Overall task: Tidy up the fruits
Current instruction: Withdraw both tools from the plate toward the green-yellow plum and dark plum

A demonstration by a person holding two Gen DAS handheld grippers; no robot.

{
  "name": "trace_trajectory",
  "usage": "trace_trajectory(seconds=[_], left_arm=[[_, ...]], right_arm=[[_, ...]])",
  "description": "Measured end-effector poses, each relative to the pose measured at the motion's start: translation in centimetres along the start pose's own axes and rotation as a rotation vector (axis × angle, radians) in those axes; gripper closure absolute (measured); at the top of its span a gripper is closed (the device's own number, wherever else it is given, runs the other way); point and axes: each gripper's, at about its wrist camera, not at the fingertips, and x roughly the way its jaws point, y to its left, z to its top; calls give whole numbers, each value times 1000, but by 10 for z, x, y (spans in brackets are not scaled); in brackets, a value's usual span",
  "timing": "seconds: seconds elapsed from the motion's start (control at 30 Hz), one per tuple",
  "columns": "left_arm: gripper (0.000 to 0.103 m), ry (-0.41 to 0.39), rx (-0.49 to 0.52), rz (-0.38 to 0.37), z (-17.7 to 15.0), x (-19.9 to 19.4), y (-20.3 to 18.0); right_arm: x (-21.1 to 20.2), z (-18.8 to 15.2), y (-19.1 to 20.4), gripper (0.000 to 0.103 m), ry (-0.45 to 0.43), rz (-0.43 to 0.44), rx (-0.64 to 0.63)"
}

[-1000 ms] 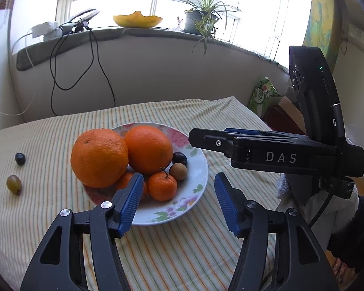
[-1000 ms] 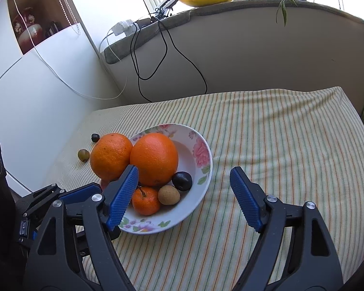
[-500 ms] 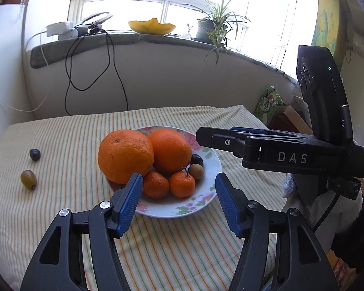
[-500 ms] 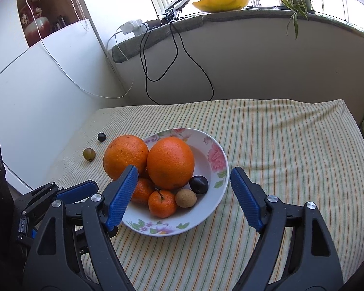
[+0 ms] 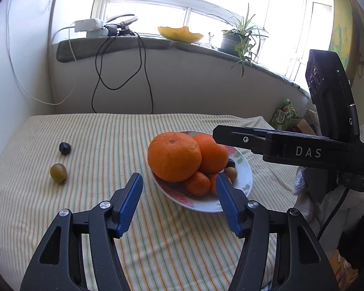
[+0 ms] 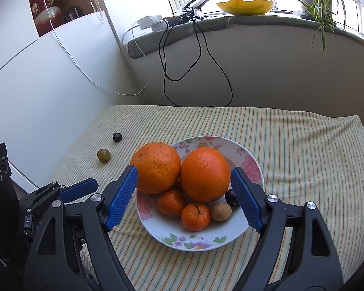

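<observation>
Two large oranges [image 6: 155,167], two mandarins [image 6: 195,216], a longan [image 6: 221,211] and a dark plum [image 6: 231,198] crowd a floral plate [image 6: 247,167] mid-tablecloth [image 6: 303,145]; one green kiwi berry [image 6: 103,155] and another dark plum [image 6: 117,136] lie near its left edge. Left gripper [image 5: 177,202] and right gripper [image 6: 183,195] hover parted, empty. The strays look light, soft, prone to rolling: pinch gently across the middle.

Counter cloth [image 6: 291,145]: woven, matt, fine stripes, slightly rumpled. Plate [image 6: 251,169]: glazed ceramic w/ glossy floral print; big oranges [image 6: 205,173] have dimpled, faintly shiny peel, the small tan fruit [image 6: 220,211] looks dull & rough. Left hand-held gripper [image 5: 178,200] & right hand-held gripper [image 6: 183,195]: matt black plastic arms, ribbed blue rubbery pads [image 6: 122,197], bright metal screw heads.
</observation>
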Motion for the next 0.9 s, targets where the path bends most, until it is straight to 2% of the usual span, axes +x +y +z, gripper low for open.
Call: trace_trajectory(seconds=[0.53,0.9], left_arm=[[41,-22,-82,66,-3,-14,57],[41,-19,-159,115,-8,-15,109]], right_arm=[[29,20,55,22,31,32,-93],[69,42,92,22,93,85,-101]])
